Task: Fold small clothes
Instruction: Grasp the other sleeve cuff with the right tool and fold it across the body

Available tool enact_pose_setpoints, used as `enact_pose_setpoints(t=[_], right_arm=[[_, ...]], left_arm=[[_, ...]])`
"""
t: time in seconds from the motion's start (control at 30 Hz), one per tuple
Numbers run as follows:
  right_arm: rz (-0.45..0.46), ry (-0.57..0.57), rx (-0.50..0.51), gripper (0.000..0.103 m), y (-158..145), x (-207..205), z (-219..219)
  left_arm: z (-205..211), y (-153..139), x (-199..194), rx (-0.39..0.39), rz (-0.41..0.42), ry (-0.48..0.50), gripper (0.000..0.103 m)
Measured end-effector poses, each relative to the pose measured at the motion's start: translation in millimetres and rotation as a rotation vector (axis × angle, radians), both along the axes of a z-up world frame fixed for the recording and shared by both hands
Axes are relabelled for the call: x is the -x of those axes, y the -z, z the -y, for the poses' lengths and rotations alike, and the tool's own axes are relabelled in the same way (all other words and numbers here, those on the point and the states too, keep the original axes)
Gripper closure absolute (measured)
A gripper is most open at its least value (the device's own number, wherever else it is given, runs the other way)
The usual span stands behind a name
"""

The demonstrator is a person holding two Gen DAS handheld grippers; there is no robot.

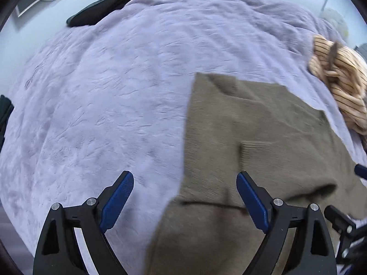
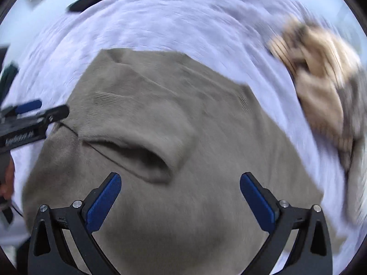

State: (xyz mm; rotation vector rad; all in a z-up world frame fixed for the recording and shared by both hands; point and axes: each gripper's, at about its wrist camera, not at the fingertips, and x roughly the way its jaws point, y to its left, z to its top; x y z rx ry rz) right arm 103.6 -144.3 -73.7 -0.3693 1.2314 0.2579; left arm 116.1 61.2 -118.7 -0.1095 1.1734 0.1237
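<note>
**Both grippers spread above the olive sweater**

Nearest the cameras, the left gripper (image 1: 185, 183) has its blue pads (image 1: 118, 200) wide apart with nothing between them, hanging over the left edge of the olive knit sweater (image 1: 263, 137). The right gripper (image 2: 181, 185) is likewise spread and empty, above the sweater's middle. The sweater lies flat on the lavender blanket (image 1: 103, 91), a ribbed cuff (image 2: 165, 158) folded across its front. Beyond the sweater, to its far right, sits a crumpled tan striped garment (image 1: 341, 80), apart from it. Farther off, past the sweater's far left corner, a dark folded item (image 1: 101, 9) rests at the blanket's edge. No container shows.
</note>
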Motion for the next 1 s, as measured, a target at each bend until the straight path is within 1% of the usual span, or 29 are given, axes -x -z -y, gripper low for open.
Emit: enact_pose_setpoints(t=[0.07,0.1,0.17,0.2,0.23,0.27,0.3,0.33,0.4,0.43,0.47,0.53,0.57,0.6,0.63,0.67,0.7,0.73,0.77,0.8,0.83,0.87,0.93,0.97,1.0], right_arm=[[0.049,-0.108,0.079,0.002,6,-2,-24],[0.079,-0.18,0.14,0.002,13,-3,-41],[0.11,-0.267,0.228,0.005,26,-4,-57],[0.13,-0.326,0.305,0.011,38,-4,-68],[0.135,-0.365,0.36,0.031,46,-3,-72],[0.13,-0.383,0.384,0.051,50,-5,-74],[0.096,-0.377,0.371,0.086,53,-11,-72],[0.066,-0.335,0.32,0.086,49,-15,-64],[0.041,-0.179,0.173,0.086,33,-27,-39],[0.033,-0.052,0.069,0.086,20,-36,-15],[0.029,0.042,-0.028,0.085,11,-39,7],[0.019,0.251,-0.222,0.085,2,-38,58],[0.014,0.324,-0.275,0.085,3,-36,74],[-0.01,0.466,-0.356,0.085,9,-29,109],[-0.033,0.543,-0.397,0.085,16,-24,127],[-0.093,0.667,-0.481,0.085,33,-14,157],[-0.152,0.764,-0.561,0.085,49,-2,178],[-0.194,0.845,-0.62,0.085,63,9,196],[-0.207,0.884,-0.655,0.085,69,16,205],[-0.218,0.921,-0.732,0.085,75,26,217],[-0.22,0.932,-0.761,0.084,75,31,221],[-0.218,0.938,-0.771,0.083,73,35,223],[-0.217,0.926,-0.766,0.075,67,43,220],[-0.218,0.925,-0.768,0.072,65,44,220],[-0.217,0.927,-0.773,0.067,65,41,222]], left_arm=[[-5,16,-6,-0.039,-0.036,-0.007,0.011],[-5,25,-10,-0.057,-0.064,-0.012,0.011],[-3,35,-15,-0.039,-0.084,-0.022,0.011],[-3,37,-15,-0.031,-0.083,-0.028,0.011],[-3,38,-16,-0.03,-0.083,-0.031,0.011],[-3,39,-16,-0.03,-0.084,-0.032,0.011],[-3,39,-15,-0.03,-0.084,-0.034,0.011],[-3,39,-15,-0.029,-0.085,-0.036,0.011],[-3,41,-16,-0.028,-0.088,-0.036,0.011],[-3,42,-15,-0.027,-0.089,-0.036,0.011],[-3,42,-16,-0.027,-0.089,-0.036,0.011],[-2,43,-16,-0.03,-0.09,-0.037,0.011],[-2,43,-17,-0.032,-0.091,-0.038,0.011],[0,44,-17,-0.034,-0.092,-0.039,0.011],[0,45,-17,-0.035,-0.093,-0.04,0.011],[3,46,-21,-0.036,-0.095,-0.04,0.011],[4,47,-22,-0.039,-0.096,-0.041,0.011],[5,48,-22,-0.041,-0.098,-0.04,0.011],[6,48,-22,-0.044,-0.098,-0.04,0.011],[6,48,-23,-0.046,-0.098,-0.04,0.011],[7,49,-23,-0.048,-0.099,-0.039,0.011],[8,50,-24,-0.05,-0.099,-0.038,0.01],[11,51,-29,-0.073,-0.104,-0.046,0.003],[10,51,-29,-0.072,-0.107,-0.047,0.003],[9,52,-31,-0.069,-0.113,-0.051,0.003]])
